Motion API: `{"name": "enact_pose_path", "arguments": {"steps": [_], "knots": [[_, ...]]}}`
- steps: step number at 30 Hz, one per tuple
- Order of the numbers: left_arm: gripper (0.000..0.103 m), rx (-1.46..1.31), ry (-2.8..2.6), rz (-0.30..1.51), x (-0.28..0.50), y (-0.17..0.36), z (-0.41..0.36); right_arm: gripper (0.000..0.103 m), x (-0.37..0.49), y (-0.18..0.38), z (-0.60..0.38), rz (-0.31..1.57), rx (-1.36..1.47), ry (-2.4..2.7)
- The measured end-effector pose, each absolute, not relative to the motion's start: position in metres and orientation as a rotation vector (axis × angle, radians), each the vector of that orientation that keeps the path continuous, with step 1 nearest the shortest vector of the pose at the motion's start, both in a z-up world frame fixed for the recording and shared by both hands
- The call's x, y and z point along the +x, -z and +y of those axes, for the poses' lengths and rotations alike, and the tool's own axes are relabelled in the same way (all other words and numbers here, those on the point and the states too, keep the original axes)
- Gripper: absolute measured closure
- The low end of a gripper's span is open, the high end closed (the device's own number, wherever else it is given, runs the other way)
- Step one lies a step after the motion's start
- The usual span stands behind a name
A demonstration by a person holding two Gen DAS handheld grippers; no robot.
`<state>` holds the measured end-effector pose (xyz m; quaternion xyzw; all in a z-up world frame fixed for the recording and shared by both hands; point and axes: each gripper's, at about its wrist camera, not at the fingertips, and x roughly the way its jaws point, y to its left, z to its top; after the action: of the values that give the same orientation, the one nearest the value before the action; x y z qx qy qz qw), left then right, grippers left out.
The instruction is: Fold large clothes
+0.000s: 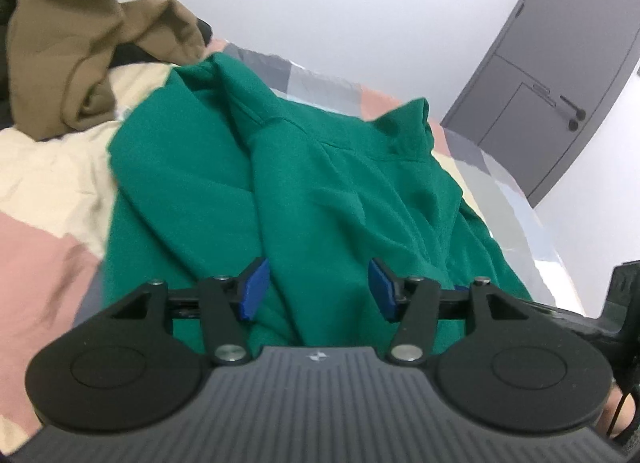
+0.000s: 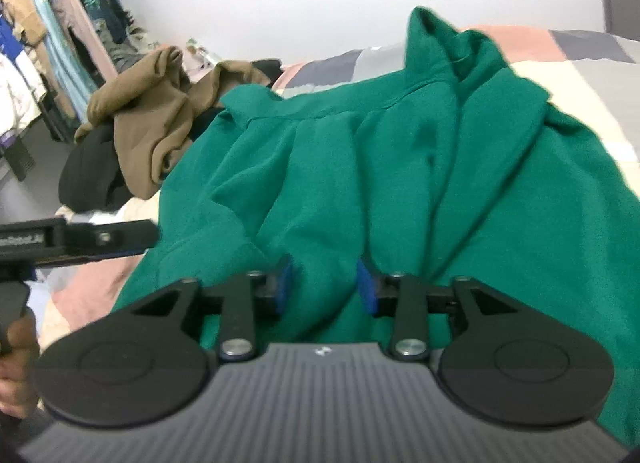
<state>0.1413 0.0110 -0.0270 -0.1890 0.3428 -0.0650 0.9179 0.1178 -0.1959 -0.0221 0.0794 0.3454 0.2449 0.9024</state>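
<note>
A large green garment [image 1: 320,183] lies rumpled on the patchwork bed cover [image 1: 48,167], its collar end toward the far side. My left gripper [image 1: 318,289] hovers low over the garment's near edge. Its blue pads [image 1: 254,287] stand well apart, with a ridge of green cloth between them and not pinched. In the right wrist view the same green garment [image 2: 360,167] fills the middle. My right gripper [image 2: 325,289] is open over its near hem, a fold of cloth lying loose between the pads [image 2: 366,289]. The left gripper's black body [image 2: 80,239] shows at the left edge.
A brown garment [image 1: 72,63] is heaped at the far left of the bed, shown again [image 2: 152,119] beside a black garment [image 2: 92,175]. A grey door [image 1: 552,75] stands at the far right. A rack of hanging clothes [image 2: 48,43] lines the left wall. A hand [image 2: 16,375] is low left.
</note>
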Motion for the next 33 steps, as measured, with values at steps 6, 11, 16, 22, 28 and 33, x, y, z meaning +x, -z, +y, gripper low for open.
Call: {"name": "enact_pose_path", "arguments": {"steps": [6,11,16,22,28,33], "knots": [[0.034,-0.405,0.076,0.736,0.106,0.030,0.039,0.018,0.093,0.000,-0.225,0.668,0.134,-0.366],[0.024,-0.493,-0.026,0.788,0.093,0.039,0.070,0.016,0.095,-0.009,-0.260,0.665,0.115,-0.167],[0.020,-0.600,-0.133,0.826,0.091,0.050,0.101,0.016,0.117,0.006,-0.316,0.791,0.329,0.018],[0.020,-0.725,-0.205,0.877,0.087,0.067,0.122,0.016,0.140,0.031,-0.369,0.908,0.506,0.129],[0.020,-0.927,-0.217,0.937,0.086,0.096,0.136,0.014,0.151,0.074,-0.396,1.053,0.794,0.066],[0.020,-1.043,-0.077,0.926,0.083,0.100,0.127,0.014,0.148,0.073,-0.382,1.053,0.854,-0.097]]}}
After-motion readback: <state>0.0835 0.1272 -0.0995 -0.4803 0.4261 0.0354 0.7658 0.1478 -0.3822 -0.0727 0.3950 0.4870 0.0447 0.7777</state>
